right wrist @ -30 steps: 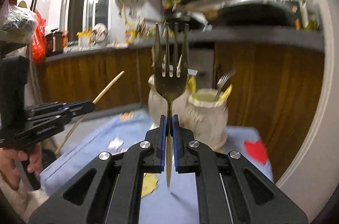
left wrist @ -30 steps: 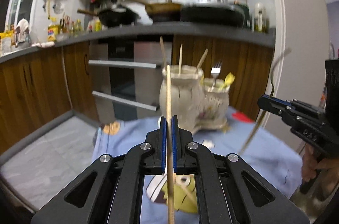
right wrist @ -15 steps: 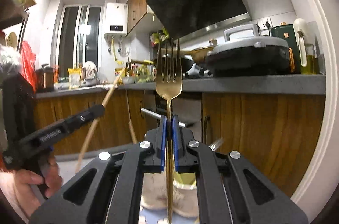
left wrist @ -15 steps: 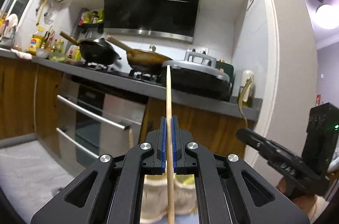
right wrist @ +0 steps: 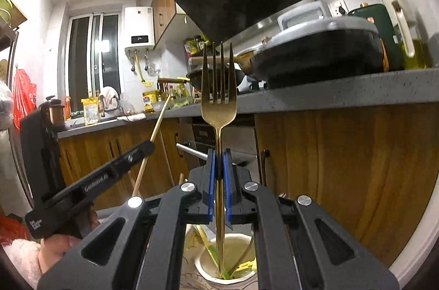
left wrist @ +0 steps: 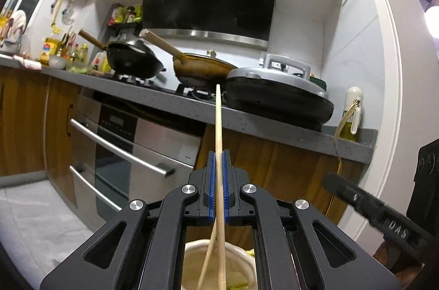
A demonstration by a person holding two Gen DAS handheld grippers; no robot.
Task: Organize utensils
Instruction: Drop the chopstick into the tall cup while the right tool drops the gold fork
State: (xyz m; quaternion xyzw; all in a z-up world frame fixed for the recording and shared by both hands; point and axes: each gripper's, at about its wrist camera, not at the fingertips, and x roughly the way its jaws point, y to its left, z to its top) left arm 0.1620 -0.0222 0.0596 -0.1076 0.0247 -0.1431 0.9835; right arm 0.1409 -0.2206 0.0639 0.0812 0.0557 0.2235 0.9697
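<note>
My left gripper (left wrist: 218,161) is shut on a wooden chopstick (left wrist: 218,122), held upright, its lower end inside a cream ceramic holder (left wrist: 241,251) just below the jaws, beside another stick. My right gripper (right wrist: 218,161) is shut on a gold fork (right wrist: 218,95), tines up, its handle tip down inside a second cream holder (right wrist: 238,240) that holds other utensils. The right gripper shows at the right of the left wrist view (left wrist: 329,180). The left gripper with its chopstick (right wrist: 159,122) shows at the left of the right wrist view (right wrist: 148,146).
A grey kitchen counter (left wrist: 170,101) with woks, a lidded pan (left wrist: 277,90) and bottles runs behind. An oven (left wrist: 123,150) and wooden cabinet doors (right wrist: 343,166) are below it. A white doorframe (left wrist: 389,98) is on the right.
Both grippers tilted up from the blue-cloth table and came over the holders. The chopstick end and the fork handle now reach down into the holder openings.
</note>
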